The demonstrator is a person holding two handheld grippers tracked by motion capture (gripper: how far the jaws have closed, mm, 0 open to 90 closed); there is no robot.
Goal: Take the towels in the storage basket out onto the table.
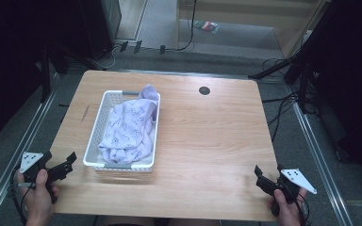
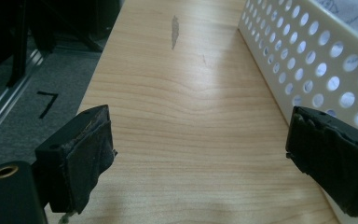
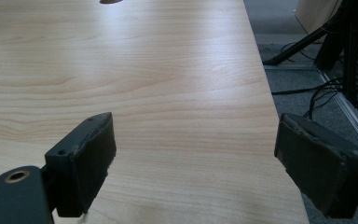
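High view findings, left to right: the left gripper (image 1: 65,165) is held at the table's (image 1: 207,141) near left corner, jaws spread, nothing grasped. Just right of it, a lilac cloth (image 1: 129,127) is seen lying in the white basket (image 1: 92,136). The right gripper (image 1: 261,177) is held released at the near right corner.
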